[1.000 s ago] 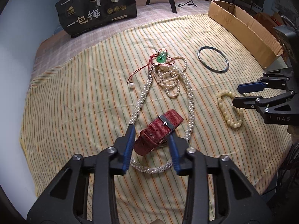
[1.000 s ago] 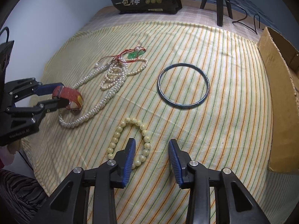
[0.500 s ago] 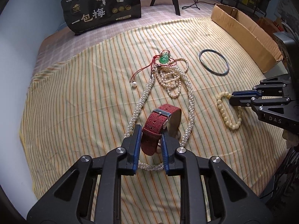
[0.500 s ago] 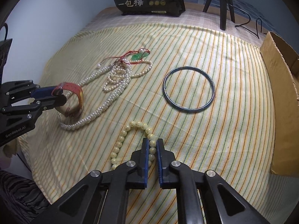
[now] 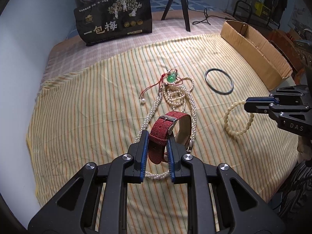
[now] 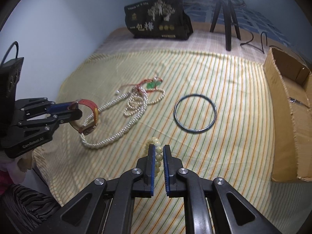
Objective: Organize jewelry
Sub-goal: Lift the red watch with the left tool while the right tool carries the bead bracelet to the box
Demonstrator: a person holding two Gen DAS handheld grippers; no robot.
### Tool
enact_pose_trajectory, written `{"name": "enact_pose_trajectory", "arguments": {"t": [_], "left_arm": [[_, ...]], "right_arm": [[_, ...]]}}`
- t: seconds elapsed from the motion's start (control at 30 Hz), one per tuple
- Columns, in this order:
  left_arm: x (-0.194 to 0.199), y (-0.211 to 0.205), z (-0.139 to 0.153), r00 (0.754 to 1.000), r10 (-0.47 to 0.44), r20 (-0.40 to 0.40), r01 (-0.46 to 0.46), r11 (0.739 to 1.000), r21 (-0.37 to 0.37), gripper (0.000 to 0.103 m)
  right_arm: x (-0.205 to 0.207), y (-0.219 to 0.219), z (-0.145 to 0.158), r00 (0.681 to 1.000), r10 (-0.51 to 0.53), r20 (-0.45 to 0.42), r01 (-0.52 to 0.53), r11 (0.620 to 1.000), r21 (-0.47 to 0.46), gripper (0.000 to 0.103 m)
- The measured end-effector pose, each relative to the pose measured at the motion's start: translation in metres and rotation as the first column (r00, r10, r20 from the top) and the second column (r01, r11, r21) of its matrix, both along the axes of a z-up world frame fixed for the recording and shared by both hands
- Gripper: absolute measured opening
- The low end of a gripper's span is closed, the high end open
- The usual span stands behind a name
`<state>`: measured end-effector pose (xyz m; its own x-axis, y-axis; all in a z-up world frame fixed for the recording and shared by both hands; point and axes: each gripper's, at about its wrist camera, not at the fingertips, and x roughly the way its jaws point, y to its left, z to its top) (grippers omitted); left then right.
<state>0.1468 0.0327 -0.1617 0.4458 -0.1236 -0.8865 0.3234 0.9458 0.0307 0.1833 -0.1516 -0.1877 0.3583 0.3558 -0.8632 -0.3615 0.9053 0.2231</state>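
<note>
Behind right gripper [image 6: 158,156], bead bracelet [image 6: 158,157] half-hidden

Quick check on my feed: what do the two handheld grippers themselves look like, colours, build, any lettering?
Both are matte black plastic scissor-style frames with round silver pivot bolts and blue ribbed pads lining the fingers. The left gripper carries "GenRobot.AI" lettering on its side, seen from the right wrist; the right gripper shows "DAS" in pale letters, seen from the left wrist. No sleeves visible.
</note>
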Motion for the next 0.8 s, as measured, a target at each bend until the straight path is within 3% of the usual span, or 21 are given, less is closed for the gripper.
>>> {"name": "enact_pose_trajectory", "arguments": {"t": [0.33, 0.8], "left_arm": [[-0.007, -0.021, 0.018, 0.999, -0.003, 0.039, 0.003, 1.000, -0.014, 0.016], [-0.005, -0.079, 0.056, 0.993, -0.030, 0.111, 0.039, 0.996, -0.082, 0.016]], "right_arm": [[-0.006, -0.021, 0.032, 0.996, -0.034, 0.079, 0.033, 0.999, 0.016, 0.005], [-0.011, -0.091, 0.083, 0.970, -0.144, 0.195, 0.135, 0.989, 0.058, 0.005]]}}
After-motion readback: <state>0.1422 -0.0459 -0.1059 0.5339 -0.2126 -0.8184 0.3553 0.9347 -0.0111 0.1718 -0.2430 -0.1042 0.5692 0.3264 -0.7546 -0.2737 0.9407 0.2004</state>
